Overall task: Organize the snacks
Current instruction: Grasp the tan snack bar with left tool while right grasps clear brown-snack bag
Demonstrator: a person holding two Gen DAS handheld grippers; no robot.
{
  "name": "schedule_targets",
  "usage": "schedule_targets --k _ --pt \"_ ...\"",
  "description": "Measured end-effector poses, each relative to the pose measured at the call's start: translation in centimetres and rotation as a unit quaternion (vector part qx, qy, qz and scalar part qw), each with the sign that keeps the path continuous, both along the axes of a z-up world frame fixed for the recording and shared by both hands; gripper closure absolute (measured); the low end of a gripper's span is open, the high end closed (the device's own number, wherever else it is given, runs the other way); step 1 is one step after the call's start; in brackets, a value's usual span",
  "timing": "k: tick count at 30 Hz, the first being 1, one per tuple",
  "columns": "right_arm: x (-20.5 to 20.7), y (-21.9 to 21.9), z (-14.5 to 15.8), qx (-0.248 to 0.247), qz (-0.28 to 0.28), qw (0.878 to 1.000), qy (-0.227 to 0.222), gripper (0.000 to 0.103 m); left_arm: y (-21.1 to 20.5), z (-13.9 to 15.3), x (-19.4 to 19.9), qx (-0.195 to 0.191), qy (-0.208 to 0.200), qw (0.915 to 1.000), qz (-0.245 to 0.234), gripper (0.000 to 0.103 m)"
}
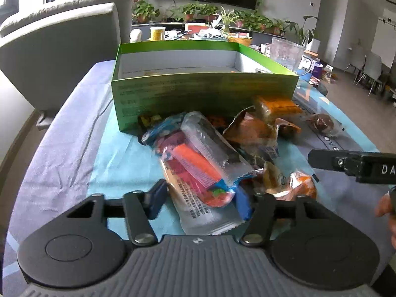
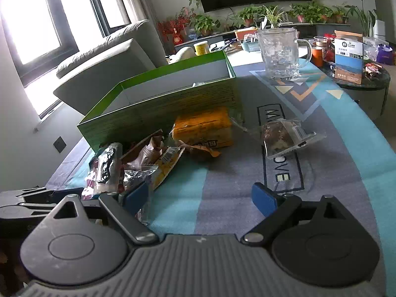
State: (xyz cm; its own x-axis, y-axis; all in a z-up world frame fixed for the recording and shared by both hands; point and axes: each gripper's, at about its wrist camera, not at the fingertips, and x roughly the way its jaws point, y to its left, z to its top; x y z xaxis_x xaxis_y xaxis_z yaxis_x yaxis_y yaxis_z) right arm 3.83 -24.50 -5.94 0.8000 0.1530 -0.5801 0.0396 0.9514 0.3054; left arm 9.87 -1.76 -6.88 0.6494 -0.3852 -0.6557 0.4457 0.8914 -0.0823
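Note:
A green cardboard box stands open-topped on the patterned tablecloth, with little showing inside. A heap of snack packets lies against its near wall. My left gripper is down at the heap, jaws apart. A clear packet with pink and orange print lies between its blue pads, which do not squeeze it. My right gripper is open over bare cloth, its left finger beside foil wrappers. A yellow packet and a clear-wrapped brown pastry lie apart.
A glass mug stands behind the box to the right. A grey sofa flanks the table's left side. A round side table with boxes and cups sits at far right. Potted plants line the shelf under the television.

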Motion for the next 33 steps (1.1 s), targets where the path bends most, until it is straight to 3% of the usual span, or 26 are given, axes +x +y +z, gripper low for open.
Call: schedule_targets --k 3,12,19,23,27,33 --pt "0.0 -0.2 -0.1 0.003 -0.004 1.000 0.001 0.033 0.7 0.2 -0.3 -0.002 0.006 1.0000 -0.001 0.060" --pt "0.1 -0.2 -0.3 0.004 -0.006 1.000 0.005 0.033 3.6 0.8 -3.0 0.024 0.012 0.9996 0.007 0.061" --pt "-0.5 0.6 0.1 0.009 0.030 0.999 -0.009 0.033 4.8 1.8 -3.9 0.077 -0.032 0.9959 0.035 0.061" --pt "-1.2 2.3 0.8 0.023 0.082 0.996 -0.026 0.033 5.1 1.8 -3.7 0.072 -0.034 0.9959 0.042 0.061" --pt "-1.3 4.7 0.7 0.004 0.122 0.992 -0.025 0.033 5.8 1.9 -3.9 0.064 -0.035 0.9961 0.049 0.061" --pt "-0.3 7.0 -0.5 -0.037 0.125 0.991 -0.003 0.033 6.5 2.0 -4.2 0.053 -0.038 0.9961 0.059 0.061"
